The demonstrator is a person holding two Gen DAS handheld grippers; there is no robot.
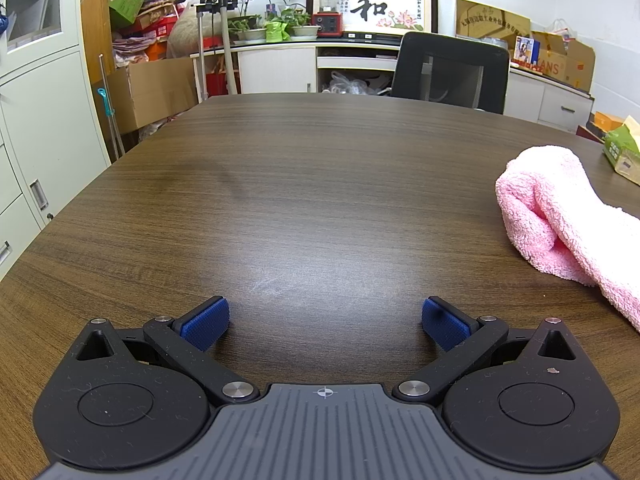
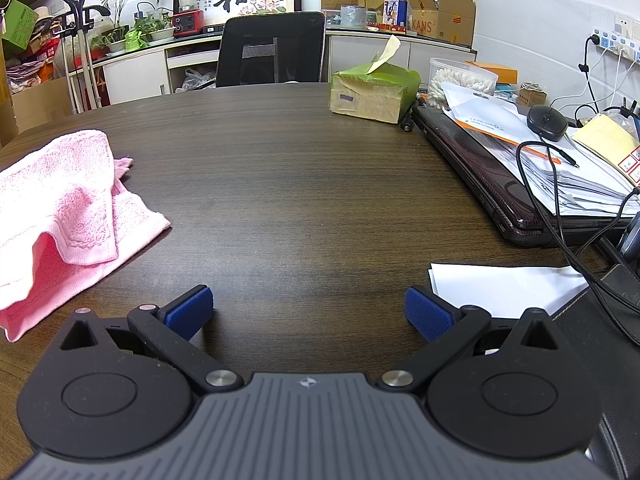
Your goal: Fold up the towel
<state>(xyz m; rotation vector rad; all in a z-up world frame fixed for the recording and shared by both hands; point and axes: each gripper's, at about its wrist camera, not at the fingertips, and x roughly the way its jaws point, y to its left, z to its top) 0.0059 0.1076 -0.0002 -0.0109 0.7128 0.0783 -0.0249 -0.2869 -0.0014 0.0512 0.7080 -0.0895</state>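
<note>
Both grippers, left (image 1: 325,318) and right (image 2: 308,308), hover over bare worktop (image 1: 300,184) with jaws spread wide and empty. The pink towel (image 2: 68,216) lies rumpled between them, layers overlapping. A pinch there may likely catch two layers instead of one edge. Farther right, a cable (image 2: 560,216) and papers (image 2: 500,284) could snag a swinging corner.
</note>
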